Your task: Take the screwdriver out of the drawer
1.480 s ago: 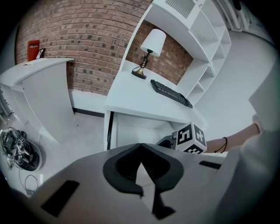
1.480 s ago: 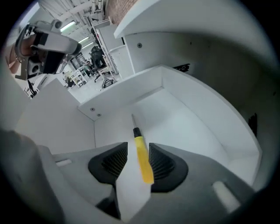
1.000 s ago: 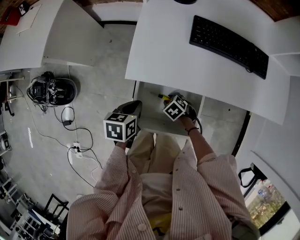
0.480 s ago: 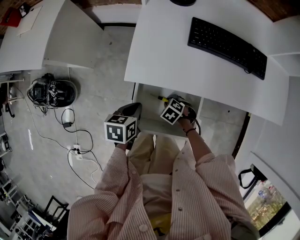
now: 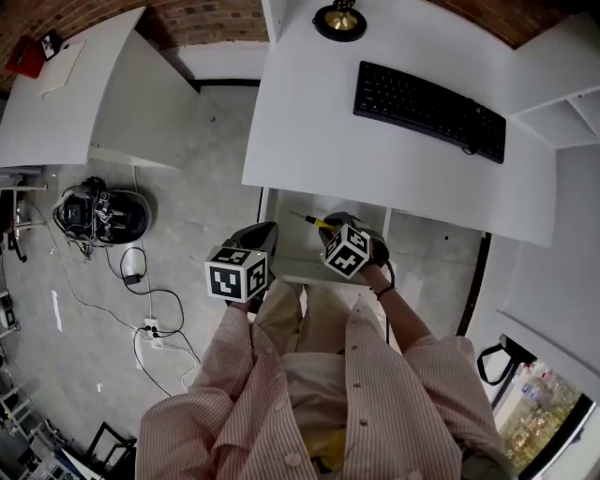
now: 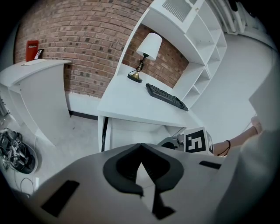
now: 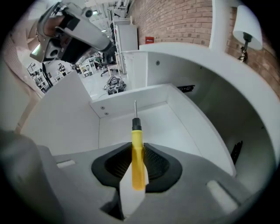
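Note:
A screwdriver (image 7: 138, 162) with a yellow handle and a thin metal shaft sits upright between the pads of my right gripper (image 7: 138, 146), lifted off the floor of the open white drawer (image 7: 164, 124). Those jaws have just been closing, and they now grip the handle. In the head view the right gripper (image 5: 328, 228) hovers over the drawer (image 5: 291, 248) under the desk edge, with the screwdriver (image 5: 314, 221) poking out to the left. My left gripper (image 5: 261, 234) hangs at the drawer's left side, shut and empty; in its own view the left gripper (image 6: 141, 146) points at the desk.
The white desk (image 5: 375, 150) above the drawer carries a black keyboard (image 5: 429, 97) and a lamp (image 5: 339, 19). A second white desk (image 5: 94, 84) stands to the left. Cables and gear (image 5: 98, 206) lie on the grey floor. The person's legs are below the drawer front.
The right gripper closed on the screwdriver's handle and rose with it off the drawer floor. The left gripper stayed put. The head view tilted, showing more of the desk.

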### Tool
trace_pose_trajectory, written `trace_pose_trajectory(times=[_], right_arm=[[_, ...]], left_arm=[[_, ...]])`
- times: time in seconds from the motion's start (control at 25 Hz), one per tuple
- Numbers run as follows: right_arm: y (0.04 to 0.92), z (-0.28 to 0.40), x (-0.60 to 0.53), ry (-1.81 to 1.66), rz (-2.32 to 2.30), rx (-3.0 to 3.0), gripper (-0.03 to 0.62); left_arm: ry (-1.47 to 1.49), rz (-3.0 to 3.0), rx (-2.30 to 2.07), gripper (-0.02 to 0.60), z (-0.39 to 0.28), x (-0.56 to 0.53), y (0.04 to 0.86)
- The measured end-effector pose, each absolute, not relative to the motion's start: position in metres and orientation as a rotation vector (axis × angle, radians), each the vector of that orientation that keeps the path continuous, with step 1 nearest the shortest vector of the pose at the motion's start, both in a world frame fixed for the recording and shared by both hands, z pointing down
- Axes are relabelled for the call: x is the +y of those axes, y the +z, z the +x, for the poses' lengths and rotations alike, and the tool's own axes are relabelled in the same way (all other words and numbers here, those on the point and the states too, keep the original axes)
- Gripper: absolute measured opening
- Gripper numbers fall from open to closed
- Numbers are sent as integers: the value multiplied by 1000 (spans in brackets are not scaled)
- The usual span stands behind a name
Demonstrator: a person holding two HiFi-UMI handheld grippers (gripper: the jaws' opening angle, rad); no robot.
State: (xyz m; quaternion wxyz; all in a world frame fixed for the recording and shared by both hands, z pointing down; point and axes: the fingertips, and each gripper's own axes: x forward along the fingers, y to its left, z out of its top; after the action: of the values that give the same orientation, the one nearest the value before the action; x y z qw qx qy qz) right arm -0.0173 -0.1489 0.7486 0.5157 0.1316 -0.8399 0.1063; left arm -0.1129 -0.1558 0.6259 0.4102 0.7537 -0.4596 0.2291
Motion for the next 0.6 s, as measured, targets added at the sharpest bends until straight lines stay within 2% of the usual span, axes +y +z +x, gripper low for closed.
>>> trace_pose_trajectory(times=[0.6], right_arm=[[634, -12, -159, 208, 520, -2273, 83]], left_arm=[[435, 2109, -1158, 0, -111, -155, 562]])
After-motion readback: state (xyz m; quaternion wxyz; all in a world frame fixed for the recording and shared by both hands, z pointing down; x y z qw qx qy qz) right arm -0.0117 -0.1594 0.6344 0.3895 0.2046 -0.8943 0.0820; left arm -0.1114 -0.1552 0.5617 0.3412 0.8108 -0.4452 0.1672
